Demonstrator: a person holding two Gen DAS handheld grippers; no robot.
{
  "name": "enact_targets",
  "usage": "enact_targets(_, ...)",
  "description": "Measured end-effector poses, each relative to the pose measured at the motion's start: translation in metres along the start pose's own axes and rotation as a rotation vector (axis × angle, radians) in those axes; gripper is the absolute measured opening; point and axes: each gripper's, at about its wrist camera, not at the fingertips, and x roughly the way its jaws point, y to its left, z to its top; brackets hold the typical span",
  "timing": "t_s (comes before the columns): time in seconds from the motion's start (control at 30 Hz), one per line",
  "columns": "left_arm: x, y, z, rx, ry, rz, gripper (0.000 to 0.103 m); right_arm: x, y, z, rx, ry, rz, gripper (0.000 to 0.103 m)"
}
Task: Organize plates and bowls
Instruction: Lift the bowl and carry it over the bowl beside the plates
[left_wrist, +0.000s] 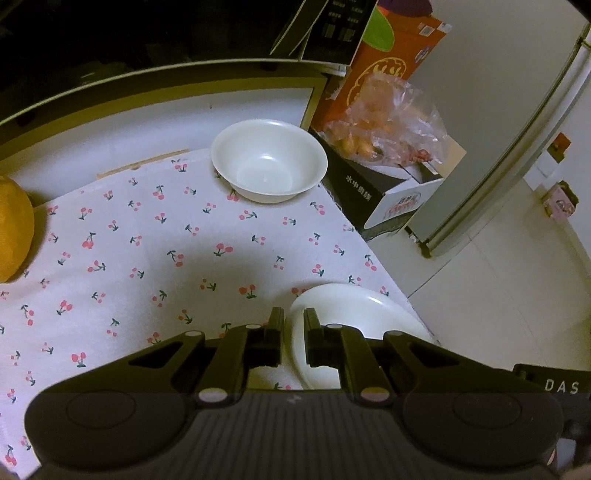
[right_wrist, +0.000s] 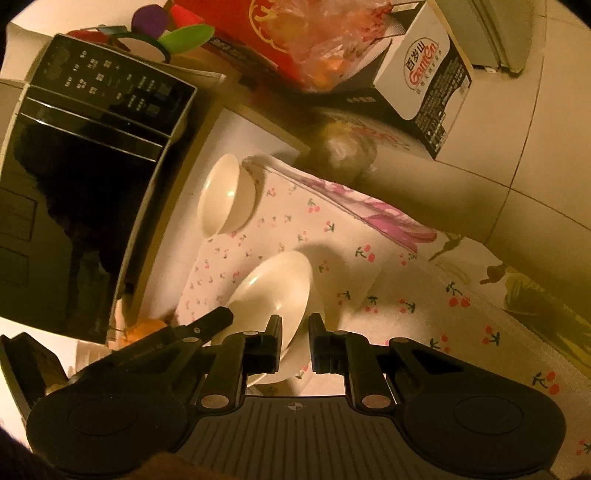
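At the near right corner of the cherry-print cloth, your left gripper straddles the rim of the white plate, jaws apart and not yet clamped, placed so a squeeze would pinch the edge. Your right gripper also stands released, beside the same plate and carrying nothing. Far across the cloth sits the white bowl, well apart from the plate. Mind the table edge just right of the plate; open cloth lies to the left.
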Motion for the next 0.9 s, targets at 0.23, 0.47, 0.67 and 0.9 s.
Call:
enact_targets(0.23, -0.018, -0.002, -0.001, -0.003, -0.028, 0.017, 0.010, -0.012, 0.008, 0.002, 0.004, -0.011, 0.044, 0.015)
enact_targets(0.47, -0.045, 0.002, -0.006, -0.030, -0.070, 0.033, 0.010, -0.017, 0.020, -0.003, -0.025, 0.008, 0.082, 0.015)
enact_targets(0.67, -0.066, 0.004, -0.015, -0.039, -0.091, 0.077, 0.010, -0.023, 0.033, -0.013, -0.070, 0.023, 0.115, 0.015)
enact_targets(0.9, -0.094, 0.012, -0.033, -0.057, -0.133, 0.123, 0.010, -0.028, 0.053, -0.030, -0.136, 0.045, 0.138, 0.016)
